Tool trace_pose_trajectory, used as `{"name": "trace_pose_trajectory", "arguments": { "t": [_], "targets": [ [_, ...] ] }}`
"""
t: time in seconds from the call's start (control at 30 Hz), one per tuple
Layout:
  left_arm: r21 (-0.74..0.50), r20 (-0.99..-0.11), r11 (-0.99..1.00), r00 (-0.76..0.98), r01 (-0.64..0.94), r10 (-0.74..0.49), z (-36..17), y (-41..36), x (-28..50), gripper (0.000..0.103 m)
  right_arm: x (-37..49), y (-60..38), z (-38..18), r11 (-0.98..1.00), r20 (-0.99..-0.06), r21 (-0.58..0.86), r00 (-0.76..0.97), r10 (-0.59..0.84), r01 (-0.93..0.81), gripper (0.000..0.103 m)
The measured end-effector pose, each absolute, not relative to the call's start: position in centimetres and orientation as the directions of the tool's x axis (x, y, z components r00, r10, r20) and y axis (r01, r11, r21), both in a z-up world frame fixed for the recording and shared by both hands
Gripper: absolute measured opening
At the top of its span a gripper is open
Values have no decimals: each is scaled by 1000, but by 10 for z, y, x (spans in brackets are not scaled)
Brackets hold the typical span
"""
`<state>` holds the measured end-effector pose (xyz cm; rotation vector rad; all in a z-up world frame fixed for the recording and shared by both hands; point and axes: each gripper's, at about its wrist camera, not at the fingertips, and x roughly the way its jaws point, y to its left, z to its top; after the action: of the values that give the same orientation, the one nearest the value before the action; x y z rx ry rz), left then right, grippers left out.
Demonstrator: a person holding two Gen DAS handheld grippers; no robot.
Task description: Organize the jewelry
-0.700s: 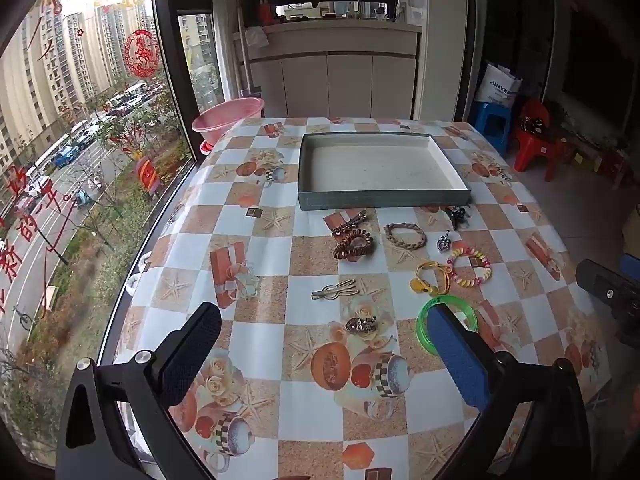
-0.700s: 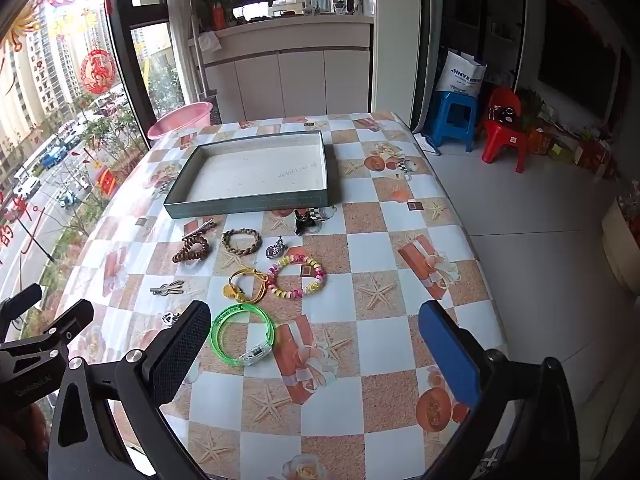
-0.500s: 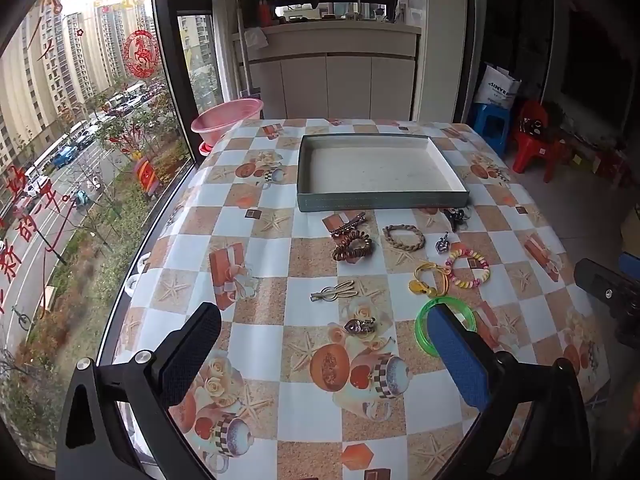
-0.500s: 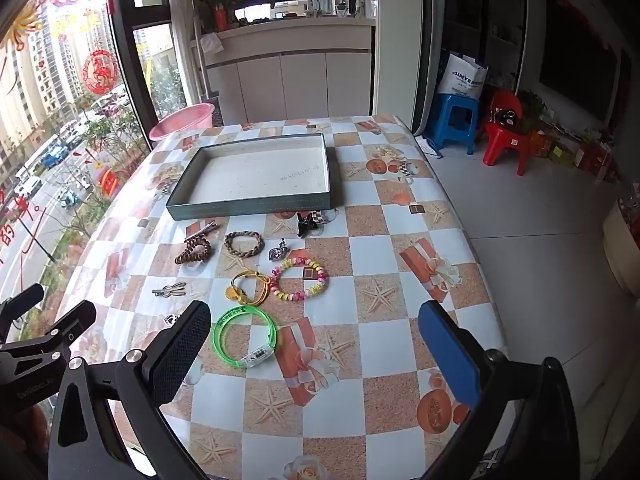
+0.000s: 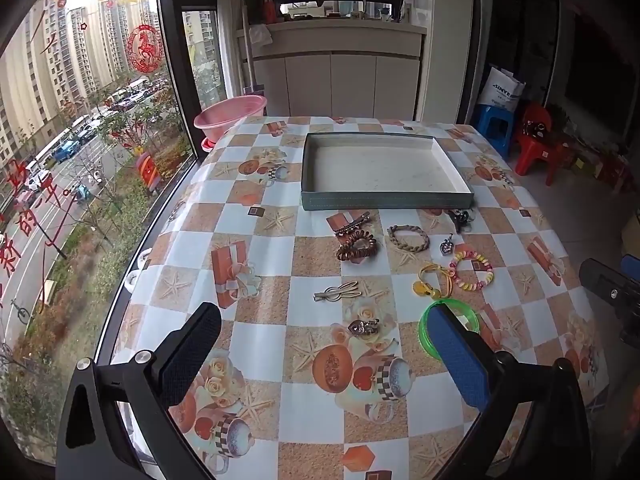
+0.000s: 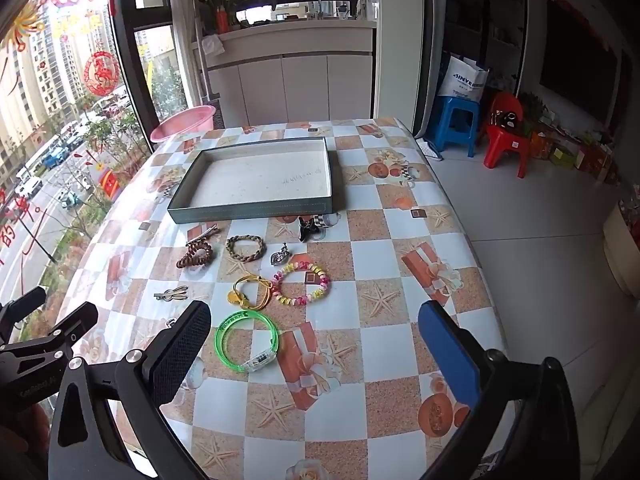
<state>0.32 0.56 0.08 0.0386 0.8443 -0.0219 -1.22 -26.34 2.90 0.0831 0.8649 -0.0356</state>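
Note:
An empty grey-green tray [image 5: 384,201] [image 6: 256,210] sits at the far middle of the table. In front of it lie several jewelry pieces: a brown coil tie [image 5: 356,245] [image 6: 195,255], a braided bracelet [image 5: 408,238] [image 6: 245,248], a pink-yellow bead bracelet [image 5: 472,270] [image 6: 301,283], a yellow piece [image 5: 430,284] [image 6: 248,292], a green bangle [image 5: 464,314] [image 6: 246,340], a silver clip [image 5: 336,292] [image 6: 171,293] and a small metal charm [image 5: 363,327]. My left gripper [image 5: 324,356] is open and empty above the near table. My right gripper [image 6: 316,352] is open and empty, right of the bangle.
A pink basin [image 5: 231,114] stands beyond the table's far left corner by the window. A blue stool [image 6: 456,120] and red chair [image 6: 506,132] stand on the floor at the right. The table edge [image 6: 480,264] drops off to the right.
Both grippers have drifted slightly; the jewelry and tray have not moved. Both stay open.

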Motion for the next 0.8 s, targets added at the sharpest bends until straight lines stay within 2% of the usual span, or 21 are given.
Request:
{"name": "trace_pose_trajectory", "arguments": {
  "t": [0.8],
  "targets": [
    [27, -749, 999, 662, 32, -1, 0, 8, 4, 103, -11, -262, 30, 997, -761, 56, 649, 3, 62, 103]
  ]
}}
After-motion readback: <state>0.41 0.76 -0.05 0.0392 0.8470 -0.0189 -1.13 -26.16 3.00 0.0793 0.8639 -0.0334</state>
